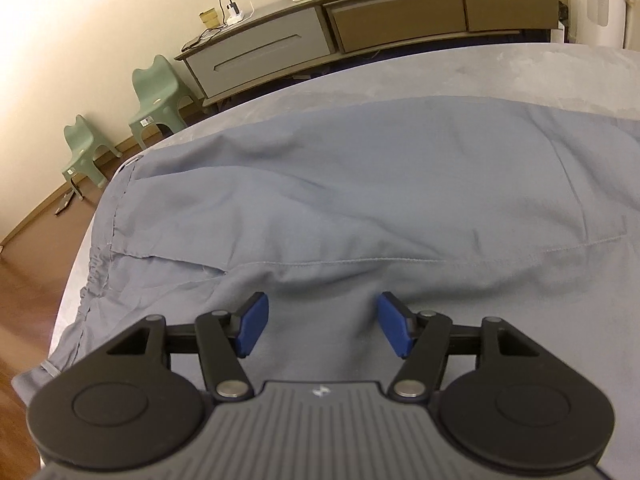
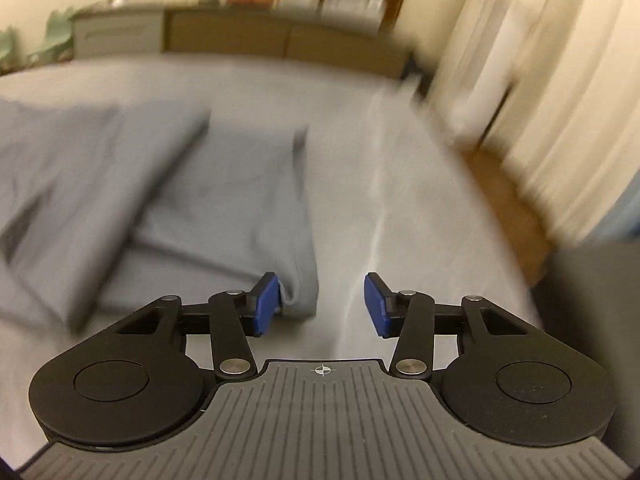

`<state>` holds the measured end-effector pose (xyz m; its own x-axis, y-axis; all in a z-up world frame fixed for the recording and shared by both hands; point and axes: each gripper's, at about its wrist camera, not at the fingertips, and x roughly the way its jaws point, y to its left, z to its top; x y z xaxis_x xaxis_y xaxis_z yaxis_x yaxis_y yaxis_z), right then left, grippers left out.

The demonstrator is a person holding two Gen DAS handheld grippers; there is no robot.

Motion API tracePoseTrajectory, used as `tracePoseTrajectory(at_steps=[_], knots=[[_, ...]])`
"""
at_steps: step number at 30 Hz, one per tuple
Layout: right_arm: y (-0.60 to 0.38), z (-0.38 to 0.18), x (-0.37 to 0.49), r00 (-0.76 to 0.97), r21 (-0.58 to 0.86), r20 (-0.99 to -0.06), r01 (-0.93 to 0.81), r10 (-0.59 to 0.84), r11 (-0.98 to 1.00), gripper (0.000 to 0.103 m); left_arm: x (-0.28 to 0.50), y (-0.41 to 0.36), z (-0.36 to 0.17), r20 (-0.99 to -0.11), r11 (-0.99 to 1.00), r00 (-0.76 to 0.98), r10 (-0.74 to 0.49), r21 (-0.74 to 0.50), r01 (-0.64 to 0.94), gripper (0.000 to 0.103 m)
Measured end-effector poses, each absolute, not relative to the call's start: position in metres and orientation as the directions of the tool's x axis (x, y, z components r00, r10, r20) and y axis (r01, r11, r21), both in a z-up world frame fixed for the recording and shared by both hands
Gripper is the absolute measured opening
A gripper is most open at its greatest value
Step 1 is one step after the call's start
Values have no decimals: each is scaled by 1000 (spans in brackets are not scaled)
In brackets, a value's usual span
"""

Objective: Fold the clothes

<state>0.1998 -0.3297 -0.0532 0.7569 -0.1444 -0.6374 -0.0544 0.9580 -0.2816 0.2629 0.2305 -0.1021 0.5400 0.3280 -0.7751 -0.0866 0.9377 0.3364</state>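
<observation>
Grippers, two, one in each of your hands; the hands themselves are out of frame behind the cameras.

Left gripper [image 1: 322,330]: you have it pitched down over the blue-grey garment [image 1: 360,200]. Jaws stand about half apart, blue pads [image 1: 253,322] clear of each other, a low ridge of the cloth lying between them. Nothing is pinched; whether the pad tips touch the fabric cannot be told from this angle.

Right gripper [image 2: 320,306]: also tilted down, near the garment's [image 2: 224,208] end. Jaws parted to a middling gap, nothing clamped. A narrow hem or cuff of the cloth sits just beside the inner face of the left pad [image 2: 266,304]; the remaining gap shows bare bed sheet [image 2: 400,208].

Garment: spread flat across the grey bed [image 1: 440,72], gathered waistband at the left edge in the left view, a stitched seam running across; in the right view a layer appears folded over itself.

Visibility: right view heavily motion-blurred, so folds and edges there are only probable. Sideboard [image 1: 360,20] and two green stools [image 1: 156,96] stand beyond the bed.
</observation>
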Motion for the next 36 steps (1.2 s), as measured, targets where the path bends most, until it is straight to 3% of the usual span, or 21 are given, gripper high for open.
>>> tracePoseTrajectory(at_steps=[4,7,10,14,15,16,17,19,23,24,27,28,29,32,33,34,35,36], knots=[[-255,-32,172,887,-465,-451,-135,-103,875,50,263,227,-102,-771,934,544,332,347,-79,57],[-214,-44,155,910,-571,-411,-222,-42,790,49,261,227,-101,-769,934,547,332,348,-77,57],[-187,-57,138,860,-515,-471,-450,198,729,50,261,225,-102,-767,933,548,335,349,-81,57],[-154,-85,145,789,-511,-568,-561,234,651,48,259,225,-103,-764,933,551,336,351,-82,56],[-152,-87,152,779,-496,-585,-565,226,659,45,259,226,-103,-764,934,552,334,349,-82,56],[-150,-90,159,768,-482,-603,-568,218,667,28,258,227,-103,-765,935,552,331,346,-80,56],[-148,-92,166,757,-467,-619,-569,209,677,0,258,227,-102,-768,936,551,327,343,-79,56],[-161,-83,180,755,-436,-632,-535,177,724,0,258,228,-102,-768,937,552,324,340,-76,56],[-221,-46,197,826,-388,-560,-322,56,864,0,257,230,-102,-769,939,555,318,336,-71,56],[-227,-44,195,826,-346,-558,-320,81,882,0,257,230,-102,-769,939,556,316,335,-70,56],[-204,-53,174,787,-298,-572,-460,229,836,20,257,229,-103,-767,939,557,319,337,-74,56],[-188,-58,165,763,-313,-585,-525,275,792,45,257,229,-103,-766,938,557,320,338,-75,56],[-172,-63,156,738,-328,-597,-583,315,743,57,257,228,-104,-766,938,557,322,338,-77,56],[-149,-81,149,732,-412,-620,-610,282,677,56,256,231,-103,-767,943,561,312,321,-85,59],[-148,-82,151,738,-422,-619,-601,268,679,50,256,233,-103,-769,945,559,309,313,-91,60],[-148,-83,153,743,-428,-620,-591,253,684,21,256,234,-103,-771,947,558,306,307,-94,61],[-155,-77,161,744,-406,-630,-561,223,722,4,256,235,-103,-772,948,558,304,305,-95,61],[-164,-72,166,751,-387,-627,-530,207,754,3,256,235,-103,-772,948,559,304,305,-94,61]])
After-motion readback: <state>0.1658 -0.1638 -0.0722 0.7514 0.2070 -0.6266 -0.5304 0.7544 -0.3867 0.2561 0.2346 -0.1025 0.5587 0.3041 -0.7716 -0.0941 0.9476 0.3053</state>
